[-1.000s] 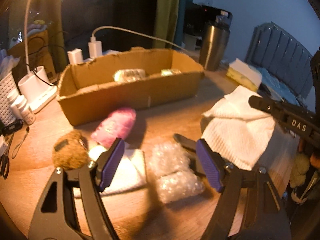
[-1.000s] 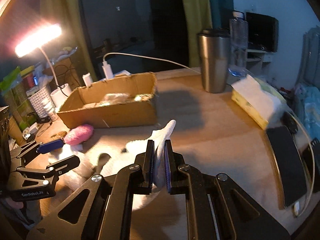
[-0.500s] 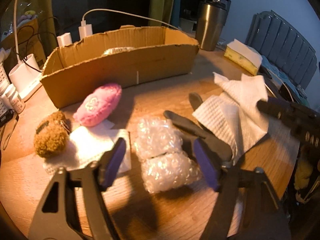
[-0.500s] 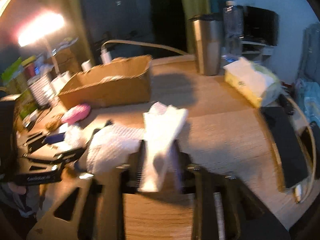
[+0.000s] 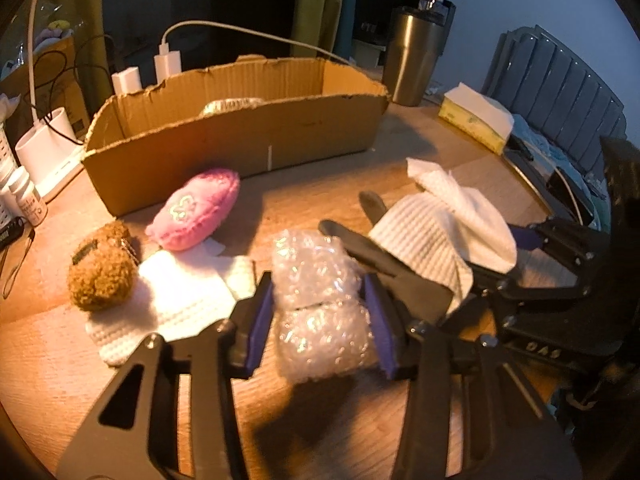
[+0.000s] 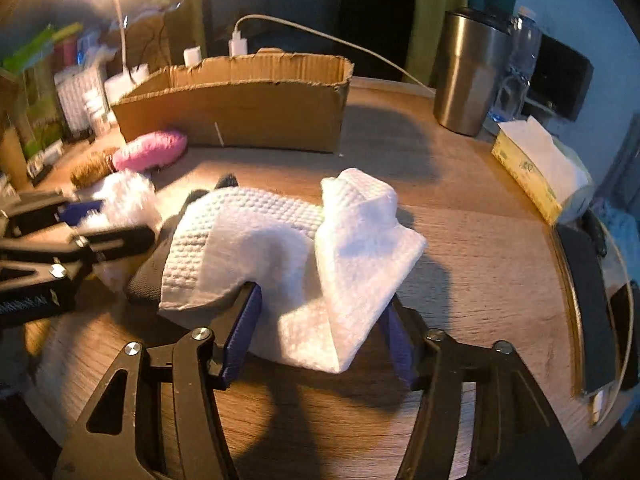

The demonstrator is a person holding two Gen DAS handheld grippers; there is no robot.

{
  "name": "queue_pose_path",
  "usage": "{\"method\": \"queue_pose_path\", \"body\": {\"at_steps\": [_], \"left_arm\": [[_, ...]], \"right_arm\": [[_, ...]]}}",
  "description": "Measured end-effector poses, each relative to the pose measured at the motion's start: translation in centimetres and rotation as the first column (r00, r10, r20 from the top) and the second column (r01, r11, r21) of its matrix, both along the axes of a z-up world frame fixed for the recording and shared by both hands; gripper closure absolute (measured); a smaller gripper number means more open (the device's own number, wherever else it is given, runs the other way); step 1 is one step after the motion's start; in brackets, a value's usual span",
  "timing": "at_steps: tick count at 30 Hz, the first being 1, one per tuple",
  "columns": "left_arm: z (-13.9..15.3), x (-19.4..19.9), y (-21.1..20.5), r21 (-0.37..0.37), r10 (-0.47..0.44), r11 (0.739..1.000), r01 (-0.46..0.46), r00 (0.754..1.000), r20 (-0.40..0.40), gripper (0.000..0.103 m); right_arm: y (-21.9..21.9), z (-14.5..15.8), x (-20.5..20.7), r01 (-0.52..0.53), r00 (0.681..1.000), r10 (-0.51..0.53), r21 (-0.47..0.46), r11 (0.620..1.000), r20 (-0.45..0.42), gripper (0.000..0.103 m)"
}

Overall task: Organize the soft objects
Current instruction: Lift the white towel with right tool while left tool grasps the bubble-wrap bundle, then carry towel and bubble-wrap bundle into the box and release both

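My left gripper (image 5: 318,320) has its purple pads on both sides of a bubble-wrap bundle (image 5: 316,300) lying on the wooden table; the pads touch its sides. My right gripper (image 6: 320,332) is open, its fingers astride a crumpled white cloth (image 6: 320,248) that lies loose on the table, also in the left wrist view (image 5: 444,236). A pink plush (image 5: 196,208), a brown fuzzy plush (image 5: 100,272) and a white knitted cloth (image 5: 168,304) lie left of the bundle. The cardboard box (image 5: 240,144) stands behind them.
A steel tumbler (image 6: 468,72) and a tissue box (image 6: 536,168) stand at the right. A phone (image 6: 592,308) lies near the table's right edge. A dark object (image 5: 384,252) lies under the white cloth. Lamp, bottles and chargers crowd the left.
The right gripper has opened and let the white cloth drop onto the table. The left gripper has moved forward and closed in around the bubble-wrap bundle.
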State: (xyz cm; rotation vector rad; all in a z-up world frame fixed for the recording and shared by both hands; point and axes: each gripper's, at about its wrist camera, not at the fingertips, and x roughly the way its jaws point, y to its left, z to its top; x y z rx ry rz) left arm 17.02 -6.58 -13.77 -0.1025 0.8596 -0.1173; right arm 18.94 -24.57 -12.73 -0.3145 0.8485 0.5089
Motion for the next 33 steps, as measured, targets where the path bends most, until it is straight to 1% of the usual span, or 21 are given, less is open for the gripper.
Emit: {"method": "queue_pose_path", "body": {"at_steps": [1, 2, 3, 4, 5, 7, 12, 17, 20, 28, 33], "left_arm": [[0.1, -0.1, 0.0, 0.0, -0.001, 1.0, 0.001, 1.0, 0.005, 0.059], [0.3, -0.2, 0.1, -0.002, 0.0, 1.0, 0.0, 1.0, 0.011, 0.059], [0.5, -0.3, 0.2, -0.004, 0.001, 1.0, -0.001, 1.0, 0.015, 0.059], [0.6, -0.4, 0.4, -0.006, 0.002, 1.0, -0.002, 1.0, 0.018, 0.059], [0.8, -0.5, 0.6, -0.011, 0.005, 1.0, -0.005, 1.0, 0.023, 0.059], [1.1, -0.8, 0.9, -0.019, 0.009, 1.0, -0.009, 0.999, 0.033, 0.059], [2.0, -1.2, 1.7, -0.031, 0.023, 0.999, -0.022, 0.998, 0.06, 0.059], [3.0, -1.6, 2.1, -0.034, 0.033, 0.999, -0.03, 0.995, 0.092, 0.059], [3.7, -1.8, 2.5, -0.039, 0.038, 0.999, -0.034, 0.993, 0.114, 0.059], [5.9, -2.9, 3.8, -0.043, 0.057, 0.998, -0.049, 0.976, 0.208, 0.059], [6.9, -3.2, 4.6, -0.032, 0.079, 0.997, -0.074, 0.968, 0.236, 0.059]], "right_arm": [[0.2, 0.0, -0.2, -0.012, 1.0, 0.012, -0.009, 1.0, 0.011, 0.052], [0.3, 0.0, -0.3, -0.02, 1.0, 0.021, -0.012, 1.0, 0.017, 0.062], [0.4, 0.0, -0.4, -0.023, 0.999, 0.023, -0.019, 1.0, 0.025, 0.066], [0.5, 0.0, -0.5, -0.019, 0.999, 0.02, -0.029, 0.999, 0.034, 0.076], [0.5, 0.0, -0.5, -0.014, 0.999, 0.015, -0.036, 0.999, 0.04, 0.082], [0.2, 0.1, -0.6, -0.006, 0.999, 0.008, -0.037, 0.999, 0.044, 0.088], [-0.8, 1.5, -1.0, 0.013, 0.997, -0.012, -0.008, 1.0, 0.072, 0.09], [-2.2, 4.2, -1.2, 0.045, 0.991, -0.052, 0.053, 0.998, 0.123, 0.09], [-2.5, 5.5, -1.3, 0.047, 0.987, -0.056, 0.066, 0.997, 0.147, 0.09], [-1.9, 7.6, -1.2, 0.022, 0.982, -0.04, 0.101, 0.995, 0.182, 0.09], [-0.8, 8.9, -1.3, -0.005, 0.979, -0.019, 0.117, 0.993, 0.203, 0.09]]}}
